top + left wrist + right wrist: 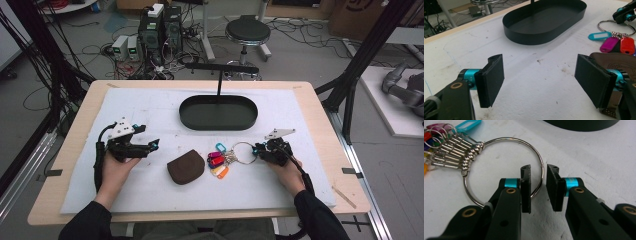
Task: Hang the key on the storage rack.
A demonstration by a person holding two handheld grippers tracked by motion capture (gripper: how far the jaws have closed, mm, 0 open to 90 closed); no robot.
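In the right gripper view I see my right gripper point(538, 192) with its jaws nearly together, one on each side of the wire of the ring point(504, 170). A small gap shows between the pads and the wire, so I do not call it a grip yet. No earlier picture is needed to see that the ring lies flat on the white mat point(599, 157).

From the ring hang small steel loops and the coloured tags point(218, 162). In the high view the right gripper point(259, 150) sits at the right edge of the ring point(243, 152), and the tags lie to its left, just beside a brown pouch point(186, 166).

My left gripper point(154, 145) rests on the mat, well apart from the ring; the left gripper view shows its jaws wide open with nothing between them, and the pouch point(616, 61) behind the right-hand pad.

Farther back stands a black oval tray point(218, 112) with an upright stand. Nothing blocks the ring.
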